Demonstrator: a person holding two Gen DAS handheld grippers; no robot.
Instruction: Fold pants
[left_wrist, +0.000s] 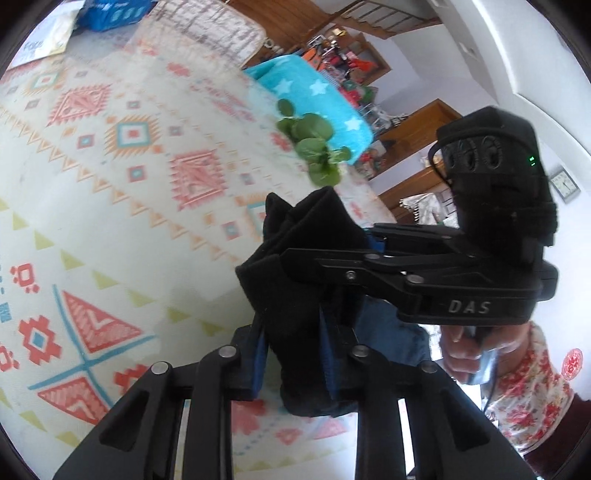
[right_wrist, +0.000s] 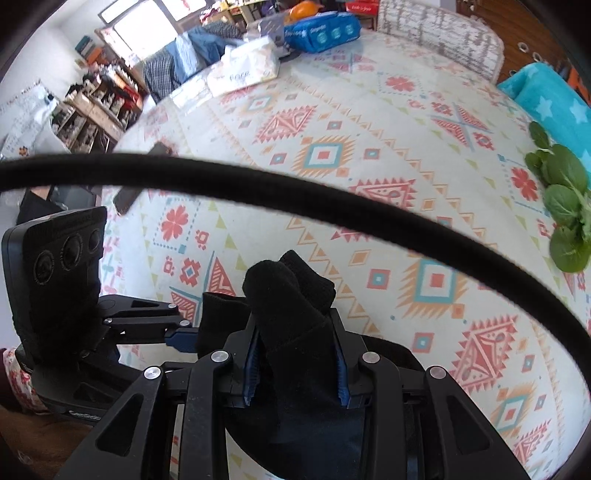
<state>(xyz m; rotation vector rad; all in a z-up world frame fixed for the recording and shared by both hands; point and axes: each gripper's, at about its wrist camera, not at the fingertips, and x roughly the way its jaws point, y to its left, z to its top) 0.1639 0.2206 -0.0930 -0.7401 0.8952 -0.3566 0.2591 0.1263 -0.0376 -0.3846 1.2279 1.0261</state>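
Black pants (left_wrist: 306, 229) hang bunched above the patterned table. My left gripper (left_wrist: 291, 332) is shut on a thick fold of the fabric, whose blue pads press it from both sides. From the right, my right gripper (left_wrist: 325, 245) reaches in level and clamps the same bunch just above. In the right wrist view the pants (right_wrist: 288, 291) rise as a dark lump between the pads of my right gripper (right_wrist: 295, 354), which is shut on them. My left gripper (right_wrist: 181, 323) meets the cloth from the left. The lower part of the pants is hidden under the grippers.
The table (left_wrist: 110, 184) wears a cream cloth with a coloured pattern. Green leafy vegetables (right_wrist: 565, 206) and a turquoise star towel (left_wrist: 317, 96) lie at its far side. A black cable (right_wrist: 295, 192) crosses the right wrist view. A phone (right_wrist: 125, 199), tissue pack (right_wrist: 243, 70) and blue package (right_wrist: 321, 31) lie farther off.
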